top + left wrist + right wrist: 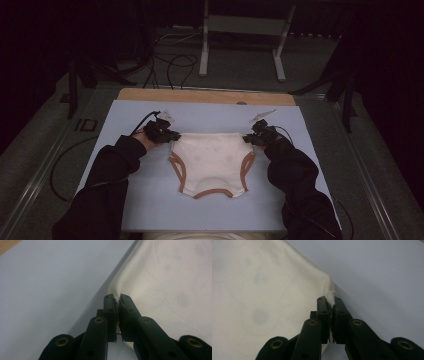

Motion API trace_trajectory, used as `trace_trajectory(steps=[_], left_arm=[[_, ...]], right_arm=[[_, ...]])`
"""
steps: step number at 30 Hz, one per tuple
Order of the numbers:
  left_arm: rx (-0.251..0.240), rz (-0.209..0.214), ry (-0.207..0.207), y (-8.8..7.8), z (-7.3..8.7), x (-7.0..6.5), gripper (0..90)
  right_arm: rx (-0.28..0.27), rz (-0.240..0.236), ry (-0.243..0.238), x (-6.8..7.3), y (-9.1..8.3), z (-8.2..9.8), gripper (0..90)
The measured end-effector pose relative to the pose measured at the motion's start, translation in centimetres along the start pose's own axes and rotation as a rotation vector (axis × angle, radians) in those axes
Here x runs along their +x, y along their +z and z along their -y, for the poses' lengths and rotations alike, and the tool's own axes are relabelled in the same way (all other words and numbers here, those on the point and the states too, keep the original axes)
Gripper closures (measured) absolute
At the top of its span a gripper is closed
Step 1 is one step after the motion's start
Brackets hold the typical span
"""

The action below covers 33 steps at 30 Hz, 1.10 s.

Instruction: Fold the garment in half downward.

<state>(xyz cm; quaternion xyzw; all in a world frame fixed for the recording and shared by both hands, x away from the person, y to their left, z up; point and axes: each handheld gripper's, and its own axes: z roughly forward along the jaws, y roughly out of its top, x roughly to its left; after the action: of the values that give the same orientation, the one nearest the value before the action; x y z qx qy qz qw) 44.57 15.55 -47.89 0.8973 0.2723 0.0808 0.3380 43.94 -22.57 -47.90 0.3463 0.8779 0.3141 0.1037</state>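
Your two tongs are both squeezed tight on cloth. Your left tongs (169, 135) bite the top left corner of the garment (212, 162), and your right tongs (251, 138) bite its top right corner. In the left gripper view, your left tongs (117, 301) have a little white fold of the garment (170, 282) pinched between the two black jaws. In the right gripper view, your right tongs (330, 300) pinch a small white tuft of the garment (262, 290) the same way.

Count what you have: two tongs, one in each hand, and one garment. It is a pair of small cream pants with brown trim. You can see brown trim around two leg holes and along the bottom edge.

You have one light blue mat (150, 200), and the garment lies flat in the middle of it. The mat sits on one table (205, 96), whose wooden edge peeks out at the far side.

The waist of the garment is the straight top edge. It points away from you and runs side to side, from one pair of tongs to the other. The narrow bottom part points back at you. The garment looks a bit wider across than it is from top to bottom
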Motion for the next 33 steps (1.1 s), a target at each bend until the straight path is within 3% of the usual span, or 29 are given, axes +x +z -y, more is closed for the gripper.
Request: trace_trajectory(steps=[18,27,33], left_arm=[[0.002,-0.065,-0.068,1.3,-0.3,1.5,84.6],[0.014,-0.067,-0.087,2.0,-0.3,1.8,84.6],[0.014,-0.069,-0.093,1.9,-0.3,2.0,84.3]], right_arm=[[-0.003,0.033,0.032,-1.4,1.3,-1.6,85.8],[0.024,0.035,0.041,-2.0,2.3,-1.7,85.6],[0.007,0.036,0.043,-2.2,2.3,-1.9,85.6]])
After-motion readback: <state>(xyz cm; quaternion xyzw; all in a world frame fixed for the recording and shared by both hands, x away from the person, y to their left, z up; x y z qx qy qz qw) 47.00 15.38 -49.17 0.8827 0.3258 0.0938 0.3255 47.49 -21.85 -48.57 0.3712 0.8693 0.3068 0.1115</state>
